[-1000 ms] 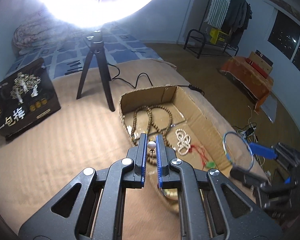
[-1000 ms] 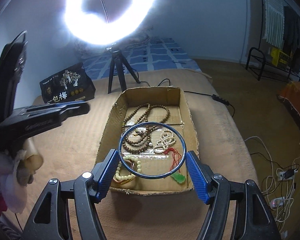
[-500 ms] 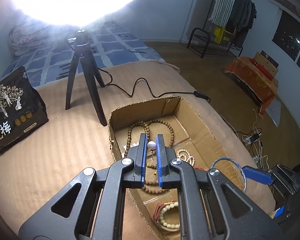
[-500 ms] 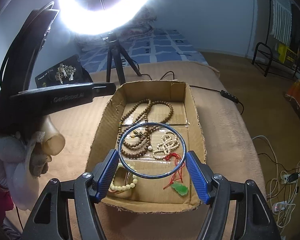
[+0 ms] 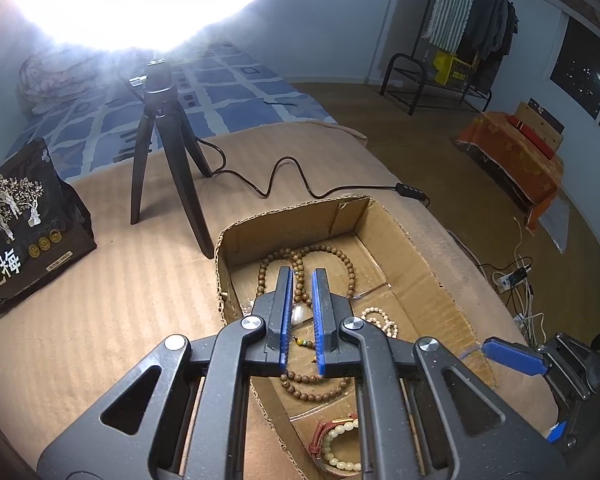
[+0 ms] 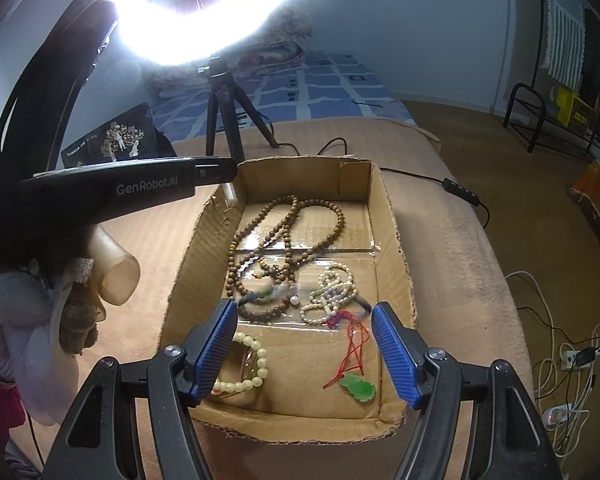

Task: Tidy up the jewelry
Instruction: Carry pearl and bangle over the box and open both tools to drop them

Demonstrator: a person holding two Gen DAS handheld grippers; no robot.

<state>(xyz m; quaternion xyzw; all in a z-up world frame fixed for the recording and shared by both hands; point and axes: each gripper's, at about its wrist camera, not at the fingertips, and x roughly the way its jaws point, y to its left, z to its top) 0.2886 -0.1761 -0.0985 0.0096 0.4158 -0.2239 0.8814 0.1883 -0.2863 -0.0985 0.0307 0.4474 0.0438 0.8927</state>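
**Hoop over the box, right jaws letting go**

Left wrist view first: the left gripper [image 5: 302, 276] hangs over the cardboard box [image 5: 292, 210] with its jaws all but together. Nothing shows at the tips, and whether they pinch anything I cannot tell. Through the slit you catch the wooden bead necklace [image 5: 340, 256] on the box floor near the far left corner. The right gripper [image 5: 512, 356] pokes in at the box's right edge.

Over to the right wrist view, and its jaws are opening! Between the tips is a thin blue hoop [image 6: 245, 299], only a blur (it looks clear of both pads). It sits over the near half of the box, right above the pearl strand [image 6: 332, 284] and a loose white bead [image 6: 295, 300]. The green pendant [image 6: 358, 388] lies by the near right corner, the cream bracelet [image 6: 256, 348] by the near left.

The box's long axis runs straight away from this gripper, so the hoop's way is down. The right hand is clearly the nearer one.
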